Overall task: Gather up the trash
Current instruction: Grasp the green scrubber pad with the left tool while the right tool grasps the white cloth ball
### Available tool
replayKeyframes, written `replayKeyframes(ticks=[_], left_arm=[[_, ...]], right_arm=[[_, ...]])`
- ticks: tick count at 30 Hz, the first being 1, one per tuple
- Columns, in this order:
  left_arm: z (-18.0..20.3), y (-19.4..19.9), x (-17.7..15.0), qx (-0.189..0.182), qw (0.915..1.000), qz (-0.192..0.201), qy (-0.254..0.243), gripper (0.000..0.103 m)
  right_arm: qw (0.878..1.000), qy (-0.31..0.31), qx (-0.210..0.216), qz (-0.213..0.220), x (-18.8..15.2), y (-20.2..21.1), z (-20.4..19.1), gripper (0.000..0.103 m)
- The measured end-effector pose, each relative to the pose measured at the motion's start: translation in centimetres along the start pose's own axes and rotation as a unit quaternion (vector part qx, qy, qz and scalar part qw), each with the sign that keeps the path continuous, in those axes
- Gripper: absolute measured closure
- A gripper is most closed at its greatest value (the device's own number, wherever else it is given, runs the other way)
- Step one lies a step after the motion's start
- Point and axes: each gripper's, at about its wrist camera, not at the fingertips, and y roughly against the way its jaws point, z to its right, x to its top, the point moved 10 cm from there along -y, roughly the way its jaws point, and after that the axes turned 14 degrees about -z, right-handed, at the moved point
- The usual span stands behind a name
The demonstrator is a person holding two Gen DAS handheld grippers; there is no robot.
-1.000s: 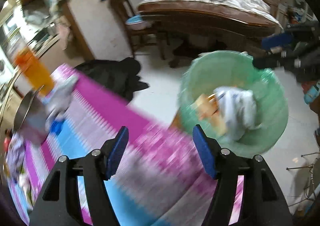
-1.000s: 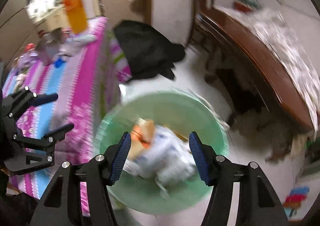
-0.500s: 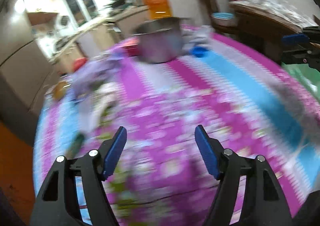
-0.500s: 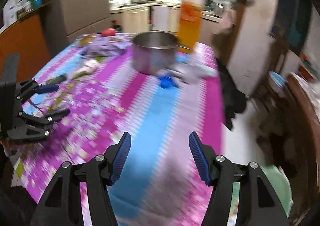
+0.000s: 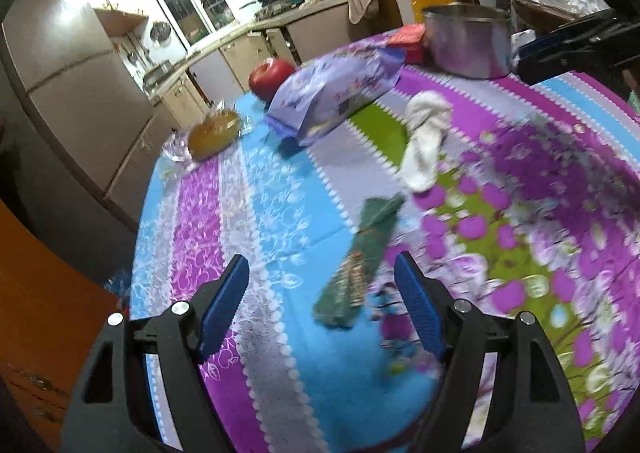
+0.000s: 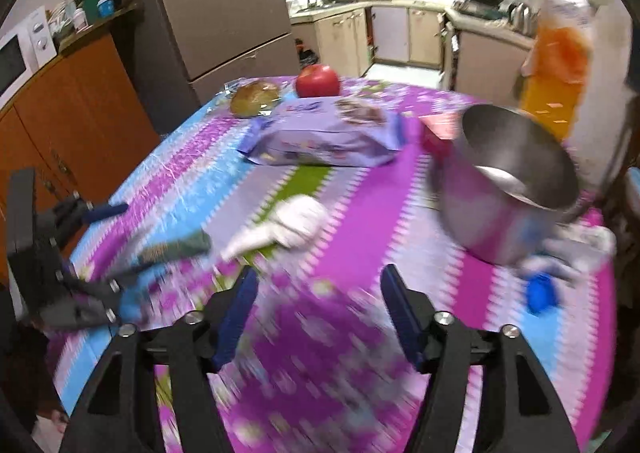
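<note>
The left gripper (image 5: 322,307) has its blue pads wide apart and nothing is clamped between them; its jaws have just been opening. It points down at a table covered with a flowered cloth (image 5: 248,189) in purple, blue and green stripes. The nearest piece of trash is a dark green wrapper (image 5: 360,265), which lies flat on the cloth. Its near end is in the gap between the two pads, closer to the right one, and its far end reaches beyond the fingertips. No pad touches it, as far as the blurred picture shows.

Just beyond the green wrapper, to the right, lies a crumpled white tissue (image 5: 426,141). Farther away is a lilac snack bag (image 5: 336,93), and behind it a red apple (image 5: 272,77). To the left of the bag, near the far left edge of the table, is a bun in clear plastic (image 5: 214,133). At the far right stands a steel pot (image 5: 468,39), with a red box (image 5: 408,41) beside it on the left.

The right gripper (image 6: 314,313) is also open and empty, and its jaws too have just been opening. It hangs over the purple part of the cloth. The white tissue (image 6: 280,229) lies just beyond its left pad, and the green wrapper (image 6: 176,247) is farther left, next to the left gripper (image 6: 96,253). The steel pot (image 6: 504,181) is to the far right, with a blue bottle cap (image 6: 542,295) on the cloth near it and a tall orange juice bottle (image 6: 560,65) behind it.
</note>
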Motion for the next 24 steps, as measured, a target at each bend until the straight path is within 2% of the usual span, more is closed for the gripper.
replayKeyframes(ticks=[2, 5, 6, 8, 9, 10, 11, 12, 13, 15, 19, 24], left_arm=[[0.1, -0.9, -0.2, -0.009, 1.0000, -0.004, -0.002, 0.031], [0.7, -1.9, -0.5, -0.021, 0.9997, -0.005, -0.013, 0.034], [0.8, -2.1, -0.5, -0.025, 0.9996, -0.007, -0.013, 0.042], [1.2, -2.3, -0.5, -0.042, 0.9991, -0.004, -0.009, 0.050], [1.3, -2.4, -0.5, -0.046, 0.9989, -0.005, -0.009, 0.056], [1.5, -2.4, -0.4, -0.050, 0.9987, -0.004, -0.007, 0.059], [1.6, -2.4, -0.4, -0.052, 0.9986, -0.004, -0.006, 0.065], [1.7, -2.5, -0.4, -0.055, 0.9985, -0.004, -0.006, 0.072], [2.1, -2.3, -0.4, -0.059, 0.9982, -0.004, -0.008, 0.075], [2.2, -2.3, -0.4, -0.050, 0.9987, -0.004, -0.006, 0.082], [1.6, -1.6, -0.8, -0.041, 0.9981, -0.016, 0.044, 0.085], [1.4, 1.1, -1.1, -0.021, 0.9942, -0.024, 0.103, 0.086]], right_arm=[[1.000, 0.002, 0.005, -0.012, 1.6, -2.5, -1.5, 0.033], [1.000, -0.005, -0.019, -0.023, 3.3, -5.7, -2.5, 0.033], [0.999, -0.020, -0.018, -0.025, 3.8, -6.6, -2.5, 0.034], [0.998, -0.041, -0.027, -0.030, 4.0, -7.8, -2.0, 0.036], [0.998, -0.048, -0.035, -0.031, 3.9, -8.2, -1.7, 0.040], [0.997, -0.055, -0.037, -0.034, 4.1, -8.8, -1.6, 0.049], [0.997, -0.058, -0.033, -0.037, 4.0, -9.3, -1.6, 0.054], [0.997, -0.063, -0.027, -0.039, 3.9, -9.5, -1.5, 0.055], [0.997, -0.064, -0.027, -0.035, 4.0, -9.7, -1.5, 0.058], [0.997, -0.064, -0.024, -0.030, 4.1, -9.8, -1.6, 0.062], [0.998, -0.049, -0.023, -0.023, 3.4, -8.5, -2.2, 0.065], [0.999, -0.018, -0.028, -0.009, 1.3, -4.4, -2.4, 0.065]])
